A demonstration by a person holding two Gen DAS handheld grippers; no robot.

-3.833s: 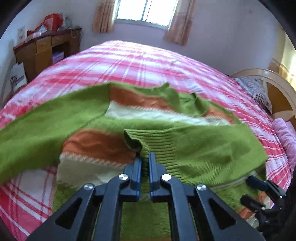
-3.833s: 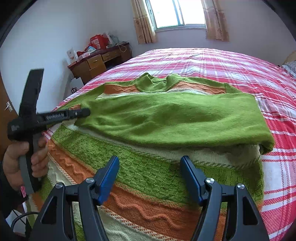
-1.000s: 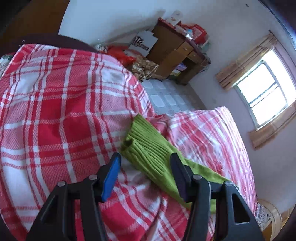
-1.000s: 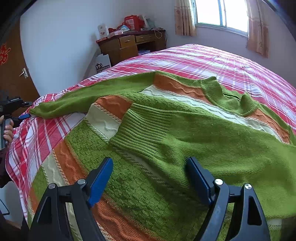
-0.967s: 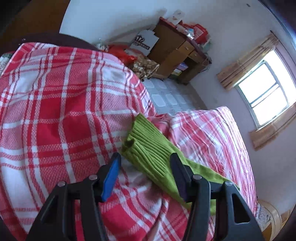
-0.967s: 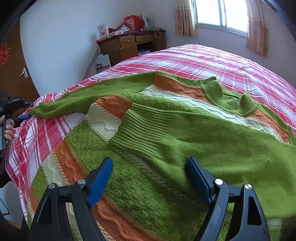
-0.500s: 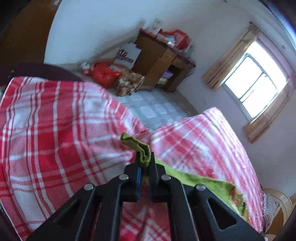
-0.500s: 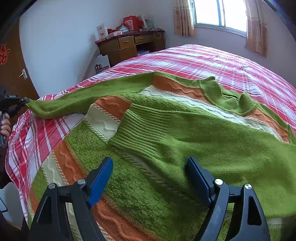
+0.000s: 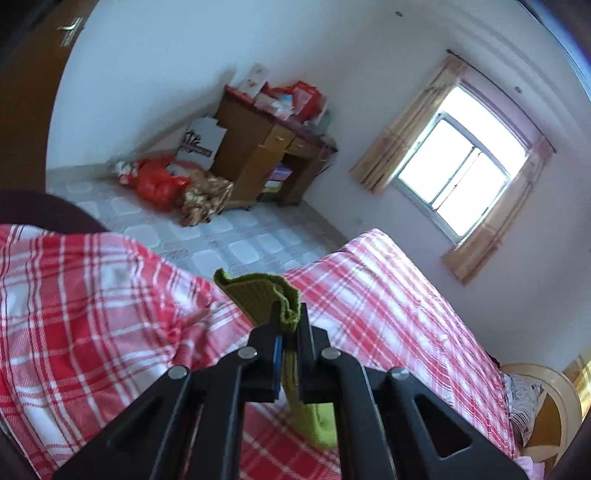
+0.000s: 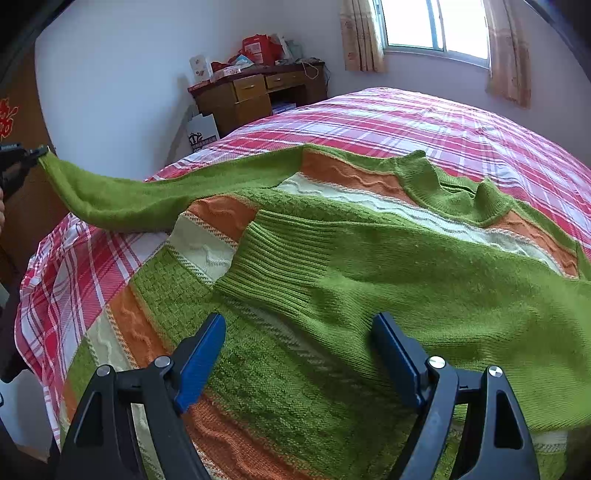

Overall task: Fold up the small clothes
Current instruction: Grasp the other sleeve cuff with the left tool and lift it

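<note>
A green, orange and cream striped sweater (image 10: 332, 258) lies spread on the red plaid bed (image 10: 443, 125). One sleeve (image 10: 369, 273) is folded across its body. My left gripper (image 9: 287, 321) is shut on the ribbed cuff (image 9: 258, 291) of the other green sleeve (image 10: 122, 195) and holds it lifted off the bed; it also shows in the right wrist view (image 10: 22, 155) at the far left. My right gripper (image 10: 299, 354) is open and empty, hovering just above the sweater's lower body.
A wooden desk (image 10: 258, 92) with boxes and bags stands by the wall past the bed's left side. Bags (image 9: 159, 184) lie on the tiled floor. A window (image 10: 432, 26) with curtains is at the back. The bed's left edge (image 10: 40, 258) is close to the lifted sleeve.
My left gripper closed on the sleeve cuff and raised it off the bed, so the sleeve now hangs stretched in the air. My right gripper stayed open over the sweater.
</note>
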